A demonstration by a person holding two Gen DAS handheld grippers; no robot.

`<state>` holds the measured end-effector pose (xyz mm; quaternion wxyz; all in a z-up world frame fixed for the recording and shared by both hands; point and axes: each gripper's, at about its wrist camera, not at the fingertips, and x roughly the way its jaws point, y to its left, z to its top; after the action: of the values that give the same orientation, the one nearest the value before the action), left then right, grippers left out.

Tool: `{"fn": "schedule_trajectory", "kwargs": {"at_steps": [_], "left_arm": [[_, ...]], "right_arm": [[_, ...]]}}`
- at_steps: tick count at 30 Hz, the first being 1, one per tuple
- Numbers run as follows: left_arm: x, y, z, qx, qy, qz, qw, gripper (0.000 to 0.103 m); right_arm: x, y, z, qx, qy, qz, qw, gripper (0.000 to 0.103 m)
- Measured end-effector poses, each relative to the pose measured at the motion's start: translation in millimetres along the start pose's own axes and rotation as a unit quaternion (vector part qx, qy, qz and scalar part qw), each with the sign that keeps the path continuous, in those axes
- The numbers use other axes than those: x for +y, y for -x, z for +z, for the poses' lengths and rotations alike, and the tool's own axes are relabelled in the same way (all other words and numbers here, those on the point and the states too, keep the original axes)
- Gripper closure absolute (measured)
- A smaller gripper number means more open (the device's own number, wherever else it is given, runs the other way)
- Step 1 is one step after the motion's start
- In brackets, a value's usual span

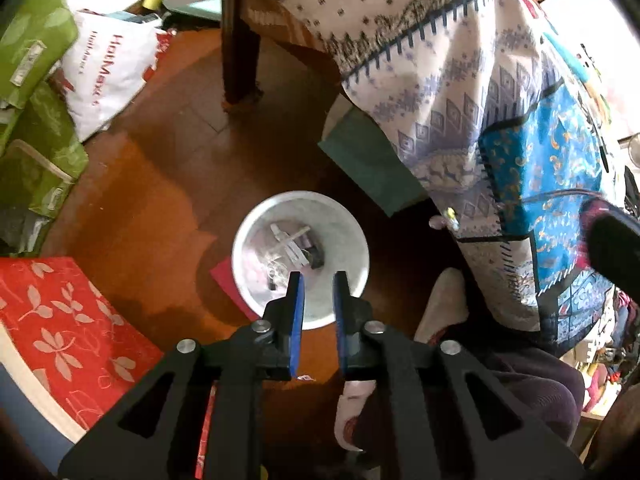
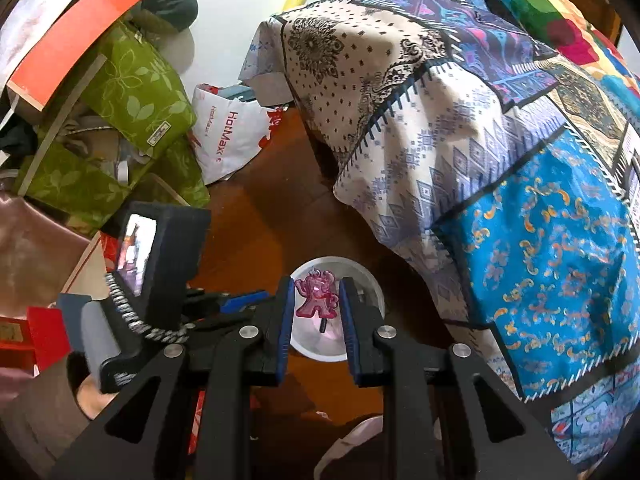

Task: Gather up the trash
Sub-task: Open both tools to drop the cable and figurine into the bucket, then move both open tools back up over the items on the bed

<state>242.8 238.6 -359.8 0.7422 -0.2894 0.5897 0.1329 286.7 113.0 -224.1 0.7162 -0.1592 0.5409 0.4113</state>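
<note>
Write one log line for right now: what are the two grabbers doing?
left gripper: open, empty, above white bin | right gripper: pink toy figure between its fingers, over white bin | bin: already holds trash

Two grippers pointing down, both with fingers apart.

The left gripper (image 1: 319, 280) points down, its two blue-edged fingers (image 1: 295, 312) apart with a small gap and nothing between them. The right gripper (image 2: 317, 286) points down too, its fingers (image 2: 285, 320) spread wider. In the right view, the left gripper's body shows at 9 o'clock. In the left view, the person's foot (image 1: 440, 304) in a pale slipper shows at 4 o'clock.
</note>
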Motion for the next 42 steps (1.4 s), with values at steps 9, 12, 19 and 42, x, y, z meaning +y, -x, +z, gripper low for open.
{"fn": "schedule_trajectory", "kwargs": {"at_steps": [9, 12, 19, 42], "left_arm": [[1.9, 54.5, -9.0, -0.072, -0.010, 0.029, 0.9969, 0.062], [-5.2, 74.5, -12.4, -0.095, -0.022, 0.031, 0.9947, 0.062], [-31.5, 123.8, -20.8, -0.154, -0.052, 0.029, 0.9862, 0.061], [-188.4, 292.8, -103.3, -0.362, -0.175, -0.015, 0.9156, 0.047]], "right_arm": [[-5.8, -18.5, 3.9, 0.033, -0.006, 0.002, 0.999, 0.061], [-9.8, -11.3, 1.7, 0.030, -0.012, 0.002, 0.999, 0.061], [-10.6, 31.9, -4.7, -0.012, -0.007, -0.012, 1.000, 0.061], [-53.0, 283.8, -95.5, -0.336, -0.056, -0.126, 0.932, 0.047]]}}
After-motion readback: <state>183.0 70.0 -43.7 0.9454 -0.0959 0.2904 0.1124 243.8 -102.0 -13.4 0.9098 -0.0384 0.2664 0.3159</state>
